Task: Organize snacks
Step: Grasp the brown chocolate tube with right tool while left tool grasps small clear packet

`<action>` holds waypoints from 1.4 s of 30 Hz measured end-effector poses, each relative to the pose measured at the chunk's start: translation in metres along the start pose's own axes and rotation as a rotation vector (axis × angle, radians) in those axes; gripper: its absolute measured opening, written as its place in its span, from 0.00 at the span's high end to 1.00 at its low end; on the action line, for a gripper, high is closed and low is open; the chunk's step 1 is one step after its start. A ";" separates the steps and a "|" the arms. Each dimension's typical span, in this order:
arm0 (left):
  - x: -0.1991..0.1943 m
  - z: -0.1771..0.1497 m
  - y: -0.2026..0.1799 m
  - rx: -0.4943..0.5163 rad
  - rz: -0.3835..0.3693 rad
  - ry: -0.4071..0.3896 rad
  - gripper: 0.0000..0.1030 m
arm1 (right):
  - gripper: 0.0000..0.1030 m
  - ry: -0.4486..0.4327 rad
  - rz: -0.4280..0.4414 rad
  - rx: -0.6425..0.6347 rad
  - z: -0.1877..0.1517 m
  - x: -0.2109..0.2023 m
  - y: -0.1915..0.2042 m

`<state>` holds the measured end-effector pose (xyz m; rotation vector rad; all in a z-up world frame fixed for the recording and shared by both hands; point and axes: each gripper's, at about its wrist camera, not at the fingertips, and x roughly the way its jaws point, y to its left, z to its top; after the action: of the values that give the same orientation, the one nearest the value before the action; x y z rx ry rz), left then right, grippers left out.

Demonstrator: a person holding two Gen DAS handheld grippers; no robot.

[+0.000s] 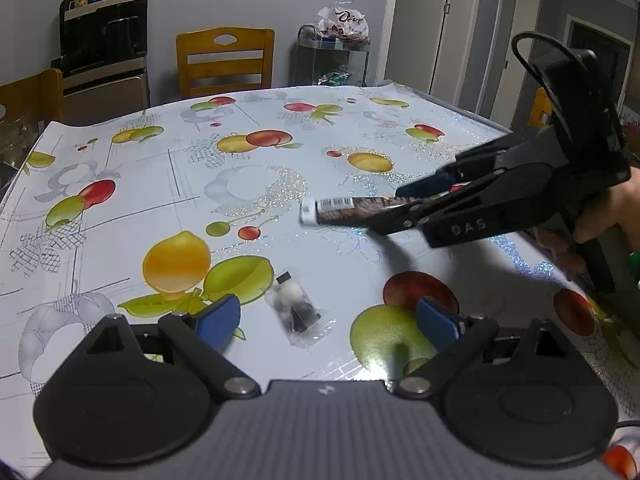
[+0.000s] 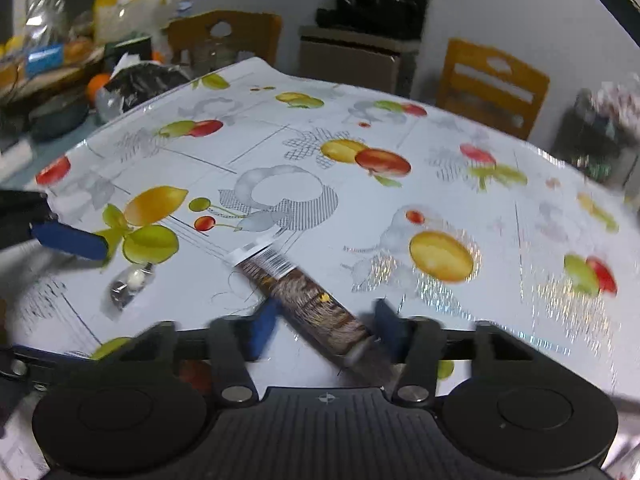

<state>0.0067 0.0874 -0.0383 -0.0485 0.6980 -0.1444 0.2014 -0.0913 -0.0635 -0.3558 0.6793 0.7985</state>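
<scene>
R fingers (image 2: 325, 322) narrow round brown snack bar (image 2: 308, 300); L fingers (image 1: 327, 322) wide, empty.

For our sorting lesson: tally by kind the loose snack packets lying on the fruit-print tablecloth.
Long brown snack bar: 1
Small clear packet: 1
Total: 2

We're looking into a home dining room: a table (image 1: 280, 128) wearing a glossy fruit-print cloth is filling the middle of both views, with wooden dining chairs (image 1: 225, 62) standing behind it at upper centre. At upper left a black water dispenser (image 1: 105, 40) is glowing against the grey wall, a shopping bag (image 1: 342, 20) is sitting on a small trolley at upper right, and groceries (image 2: 60, 48) are crowding the right wrist view's upper left.
</scene>
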 end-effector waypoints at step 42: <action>0.007 0.000 0.003 -0.001 -0.027 -0.014 0.68 | 0.61 -0.056 -0.135 0.201 -0.107 -0.115 0.065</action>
<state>0.0121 0.0895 -0.0432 -0.0602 0.6840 -0.1692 0.0496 -0.1672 -0.0672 -0.1936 0.6692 0.6036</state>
